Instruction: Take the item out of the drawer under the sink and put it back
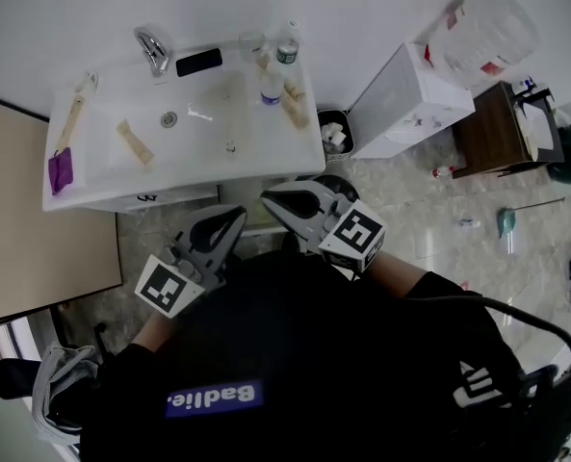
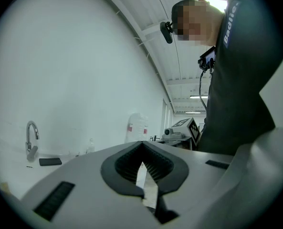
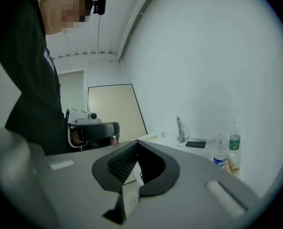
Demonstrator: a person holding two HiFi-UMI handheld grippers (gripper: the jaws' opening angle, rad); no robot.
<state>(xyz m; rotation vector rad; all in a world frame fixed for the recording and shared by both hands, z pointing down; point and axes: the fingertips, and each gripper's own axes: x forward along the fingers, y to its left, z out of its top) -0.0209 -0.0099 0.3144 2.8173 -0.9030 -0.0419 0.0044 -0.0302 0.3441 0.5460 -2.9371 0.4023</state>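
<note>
Left hand-held gripper (image 1: 237, 217), right hand-held gripper (image 1: 268, 200) clenched, empty; sink (image 1: 184, 176) ahead; phone (image 1: 198, 63), bottles (image 1: 272, 85) beside faucet (image 1: 152, 51).

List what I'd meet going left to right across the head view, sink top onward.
purple item → faucet → black phone → blue-label bottle → small bin → white cabinet → brown table
</note>
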